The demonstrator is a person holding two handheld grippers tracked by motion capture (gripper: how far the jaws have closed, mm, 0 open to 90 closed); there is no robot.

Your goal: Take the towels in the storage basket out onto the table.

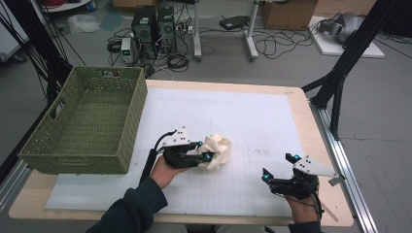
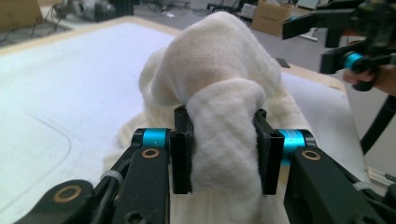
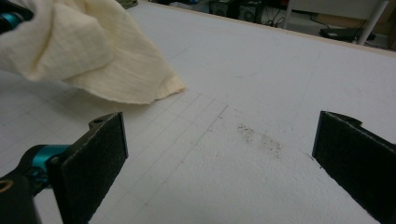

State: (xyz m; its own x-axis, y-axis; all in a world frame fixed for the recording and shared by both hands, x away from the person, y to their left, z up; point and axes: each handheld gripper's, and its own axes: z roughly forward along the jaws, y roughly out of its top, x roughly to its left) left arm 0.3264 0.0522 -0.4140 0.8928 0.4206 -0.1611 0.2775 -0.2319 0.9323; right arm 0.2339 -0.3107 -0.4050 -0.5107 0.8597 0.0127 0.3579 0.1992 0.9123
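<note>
Already the left gripper (image 2: 223, 156) is clamped on a fold of the cream cloth (image 1: 216, 150), which sits bunched near the middle of the table's near half — closer to the green basket (image 1: 85, 124) at the left edge than to the right gripper (image 1: 278, 167). That one hangs with jaws spread and nothing between them by the near right corner, the cloth lying to its left.

Even, soft indoor light falls from overhead, leaving only faint shadows on the pale bench (image 1: 252, 121) and no glare. The high view is slightly soft; in the gripper views the nearest black tool parts and the far background blur.
</note>
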